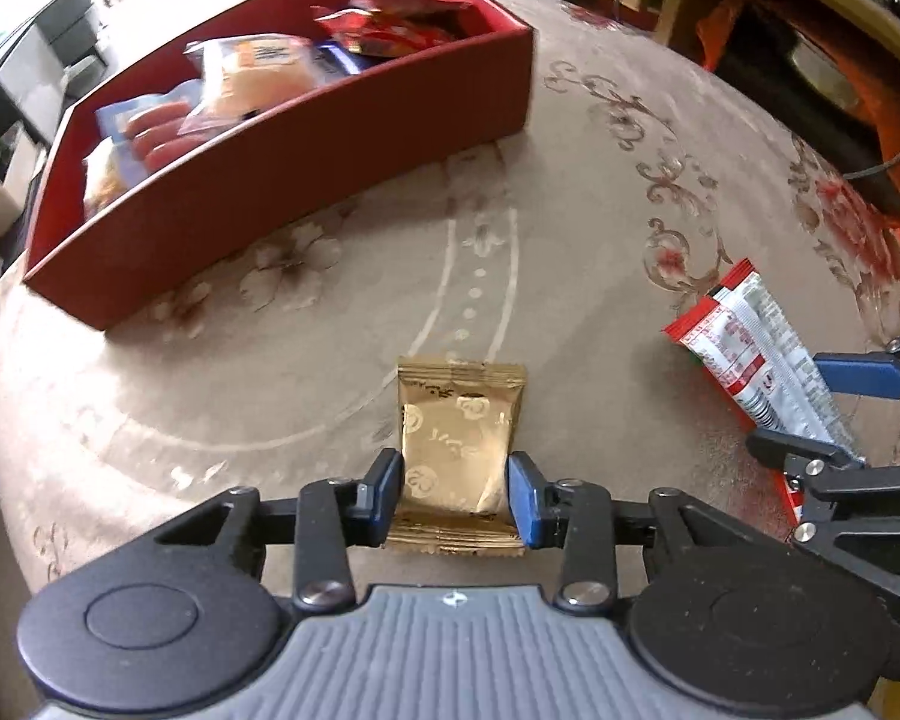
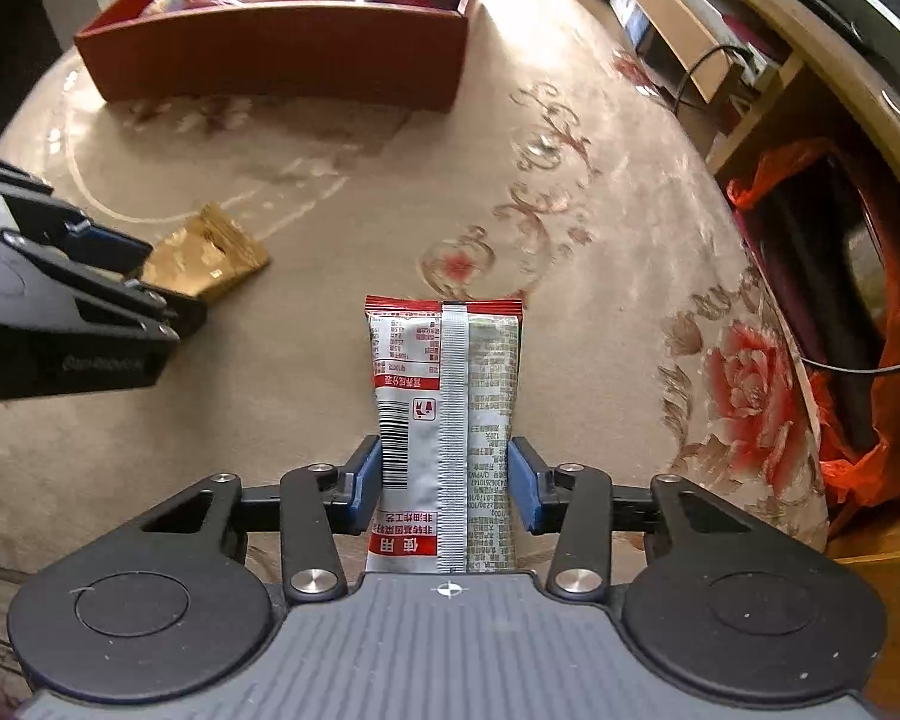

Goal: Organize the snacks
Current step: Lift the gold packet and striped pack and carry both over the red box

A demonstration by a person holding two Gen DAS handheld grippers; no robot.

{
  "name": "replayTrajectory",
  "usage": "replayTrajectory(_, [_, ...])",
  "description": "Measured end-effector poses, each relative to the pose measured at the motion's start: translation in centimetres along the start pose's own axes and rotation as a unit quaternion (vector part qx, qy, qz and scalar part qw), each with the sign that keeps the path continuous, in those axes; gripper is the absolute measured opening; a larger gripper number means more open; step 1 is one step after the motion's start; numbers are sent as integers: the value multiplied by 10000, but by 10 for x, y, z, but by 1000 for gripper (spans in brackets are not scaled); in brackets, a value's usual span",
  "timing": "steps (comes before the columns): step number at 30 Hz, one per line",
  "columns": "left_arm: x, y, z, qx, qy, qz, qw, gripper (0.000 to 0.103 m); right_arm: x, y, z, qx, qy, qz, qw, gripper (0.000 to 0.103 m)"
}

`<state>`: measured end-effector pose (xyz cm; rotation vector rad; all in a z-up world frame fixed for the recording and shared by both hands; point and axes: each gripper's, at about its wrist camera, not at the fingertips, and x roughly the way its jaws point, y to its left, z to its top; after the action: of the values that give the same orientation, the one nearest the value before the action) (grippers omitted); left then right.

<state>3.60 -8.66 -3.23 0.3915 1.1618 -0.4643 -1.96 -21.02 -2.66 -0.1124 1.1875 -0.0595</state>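
Observation:
A gold foil snack packet (image 1: 456,450) lies on the floral tablecloth, and my left gripper (image 1: 456,492) is shut on its two long sides. From the right wrist view the same gold packet (image 2: 210,258) shows at the left, with the left gripper (image 2: 156,279) on it. A red and silver snack packet (image 2: 444,396) lies lengthwise between the blue pads of my right gripper (image 2: 446,492), which press on both its edges. In the left wrist view that packet (image 1: 756,354) and the right gripper (image 1: 822,414) sit at the right edge. Both packets rest on the cloth.
A red open box (image 1: 270,192) holding several snack packs stands at the far left of the table; its wall (image 2: 270,54) is straight ahead in the right view. Beyond the table's right edge are an orange plastic bag (image 2: 852,468) and a wooden shelf (image 2: 678,30) with cables.

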Motion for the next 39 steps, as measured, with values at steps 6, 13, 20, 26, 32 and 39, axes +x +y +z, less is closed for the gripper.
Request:
replayTrajectory(6, [-14, 20, -26, -410, -13, 26, 9992, 37, -4, 11, 6, -123, -122, 54, 9998, 52])
replayTrajectory(13, [-9, 33, -46, -706, 264, 211, 9969, 41, -6, 28, 5, -460, -129, 100, 9988, 52])
replayTrajectory(20, [-4, 30, -39, -626, 176, 263, 9975, 42, 1, 34, 9, -564, -33, 86, 9984, 52])
replayTrajectory(26, [-8, 20, -43, -396, 111, 361, 9985, 37, 2, 39, 11, -561, -65, 48, 9984, 52])
replayTrajectory(32, [-16, 23, -43, -406, -83, 447, 9981, 37, -2, 50, 16, -610, -214, -55, 9979, 52])
replayTrajectory(39, [-24, 37, -40, -592, -311, 662, 9956, 37, -3, 58, 27, -667, -369, -187, 9969, 52])
